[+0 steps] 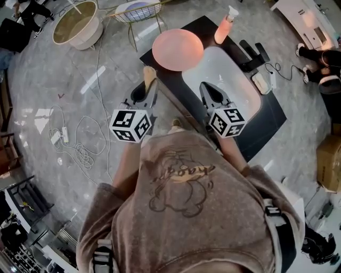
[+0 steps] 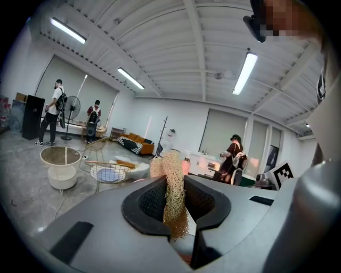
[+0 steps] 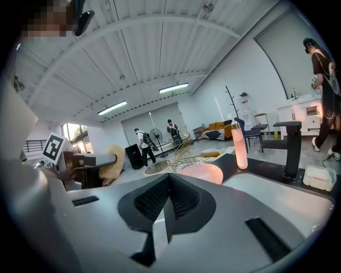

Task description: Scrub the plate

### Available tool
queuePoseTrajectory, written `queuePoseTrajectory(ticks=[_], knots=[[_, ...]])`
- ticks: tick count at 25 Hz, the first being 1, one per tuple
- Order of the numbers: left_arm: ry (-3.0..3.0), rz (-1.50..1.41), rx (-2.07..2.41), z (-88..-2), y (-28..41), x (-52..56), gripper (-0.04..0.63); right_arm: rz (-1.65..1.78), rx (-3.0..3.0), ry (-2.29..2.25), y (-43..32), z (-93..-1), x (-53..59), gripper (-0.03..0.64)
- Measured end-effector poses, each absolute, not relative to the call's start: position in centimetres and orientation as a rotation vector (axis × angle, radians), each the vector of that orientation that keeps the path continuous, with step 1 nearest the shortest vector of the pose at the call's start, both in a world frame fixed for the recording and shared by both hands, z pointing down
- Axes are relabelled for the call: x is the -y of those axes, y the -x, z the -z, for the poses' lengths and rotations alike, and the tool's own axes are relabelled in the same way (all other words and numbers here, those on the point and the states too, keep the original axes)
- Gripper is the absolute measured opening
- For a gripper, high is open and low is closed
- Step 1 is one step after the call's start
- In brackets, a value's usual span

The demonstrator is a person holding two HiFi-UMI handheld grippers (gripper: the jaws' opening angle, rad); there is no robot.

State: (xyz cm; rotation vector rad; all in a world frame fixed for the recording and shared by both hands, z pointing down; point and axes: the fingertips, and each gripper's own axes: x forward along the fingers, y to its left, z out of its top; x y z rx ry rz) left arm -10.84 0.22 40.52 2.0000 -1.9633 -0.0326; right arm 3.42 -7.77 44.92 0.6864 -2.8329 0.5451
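A round pink plate (image 1: 178,49) lies on the dark counter (image 1: 165,80), just left of the white sink (image 1: 224,72); it also shows ahead in the right gripper view, plate (image 3: 202,171). My left gripper (image 1: 147,84) hangs short of the counter's near left edge, shut on a tan loofah scrubber (image 1: 149,73). The scrubber (image 2: 173,186) stands upright between the pads of the left gripper (image 2: 176,208). My right gripper (image 1: 207,87) is above the sink's near end, and in its own view the right gripper (image 3: 169,200) has its jaws shut with nothing between them.
A pink soap bottle (image 1: 225,25) and a black faucet (image 1: 250,53) stand behind the sink, with a white dish (image 1: 262,82) to its right. On the floor are a beige basin (image 1: 77,24), a wire basket (image 1: 137,10) and loose cables (image 1: 80,144). People stand far off.
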Motion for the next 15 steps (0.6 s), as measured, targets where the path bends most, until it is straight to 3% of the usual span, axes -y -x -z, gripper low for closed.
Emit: queuePoseTrajectory(ticks=[15], knots=[[-2.11, -0.025, 1.837, -40.9, 15.3, 5.1, 0.077, -0.58, 2.793, -0.869, 0.1, -45.2, 11.8, 0.0]])
